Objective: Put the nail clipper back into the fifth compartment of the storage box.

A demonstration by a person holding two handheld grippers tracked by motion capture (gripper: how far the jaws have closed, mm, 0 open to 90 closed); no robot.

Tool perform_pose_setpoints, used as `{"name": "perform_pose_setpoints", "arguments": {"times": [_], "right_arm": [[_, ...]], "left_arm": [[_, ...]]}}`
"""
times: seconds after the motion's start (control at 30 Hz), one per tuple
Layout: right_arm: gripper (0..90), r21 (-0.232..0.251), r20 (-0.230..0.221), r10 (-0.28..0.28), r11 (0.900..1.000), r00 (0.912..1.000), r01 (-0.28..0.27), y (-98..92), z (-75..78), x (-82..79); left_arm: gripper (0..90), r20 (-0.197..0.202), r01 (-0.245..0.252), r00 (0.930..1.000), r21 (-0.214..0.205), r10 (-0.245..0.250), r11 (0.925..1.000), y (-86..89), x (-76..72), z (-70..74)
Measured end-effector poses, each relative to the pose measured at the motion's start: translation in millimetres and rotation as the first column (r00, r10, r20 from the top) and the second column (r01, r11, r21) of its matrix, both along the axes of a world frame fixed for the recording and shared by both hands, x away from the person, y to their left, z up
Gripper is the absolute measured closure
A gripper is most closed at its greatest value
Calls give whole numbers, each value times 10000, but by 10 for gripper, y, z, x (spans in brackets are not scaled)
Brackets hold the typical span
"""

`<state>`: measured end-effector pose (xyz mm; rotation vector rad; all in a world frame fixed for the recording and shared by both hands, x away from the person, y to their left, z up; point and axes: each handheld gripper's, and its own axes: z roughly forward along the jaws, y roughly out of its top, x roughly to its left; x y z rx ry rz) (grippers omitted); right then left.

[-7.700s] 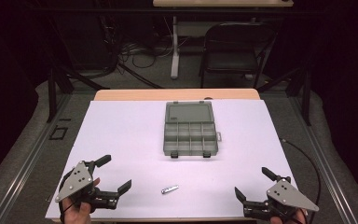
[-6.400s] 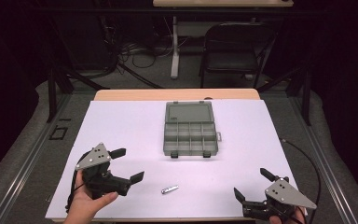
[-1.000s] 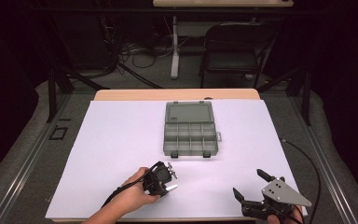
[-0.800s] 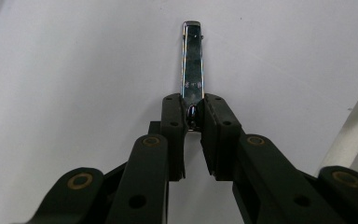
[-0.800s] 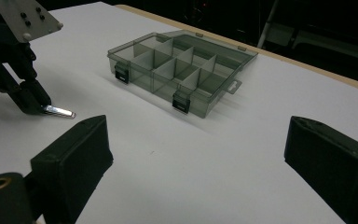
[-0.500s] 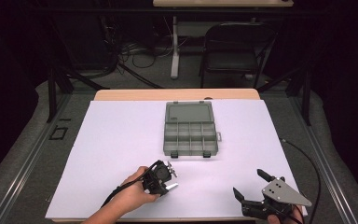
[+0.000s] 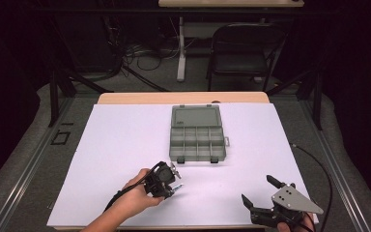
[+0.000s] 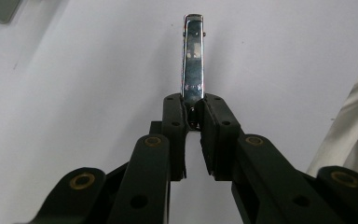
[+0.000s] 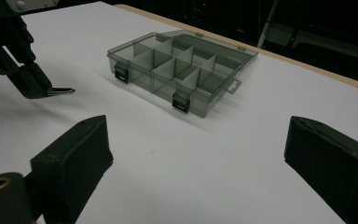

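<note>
Chrome clip (image 8: 192,56), slim, flat and mirror-bright, sits clamped in left tongs (image 8: 193,112); right tongs (image 9: 196,154) gape empty.

Slim shiny chrome metal clip (image 8: 193,56), near end pinched, lying level just above white table sheet (image 8: 74,70)

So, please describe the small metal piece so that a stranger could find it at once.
Start at the grey compartment box on the white sheet. Nearer the person, the left gripper pinches a slim chrome clip by one end. It is the one shiny thing there.
</note>
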<state>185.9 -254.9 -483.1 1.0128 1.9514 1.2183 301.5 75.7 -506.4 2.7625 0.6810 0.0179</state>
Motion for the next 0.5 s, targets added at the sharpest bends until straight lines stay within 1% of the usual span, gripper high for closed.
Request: {"name": "perform_pose_setpoints", "arguments": {"times": [0.5], "right_arm": [[63,-3,6,7,10000,10000,-7,0,2,-2]], "left_arm": [[798,226,-253,9994,-503,264,9984,75,26,114]]}}
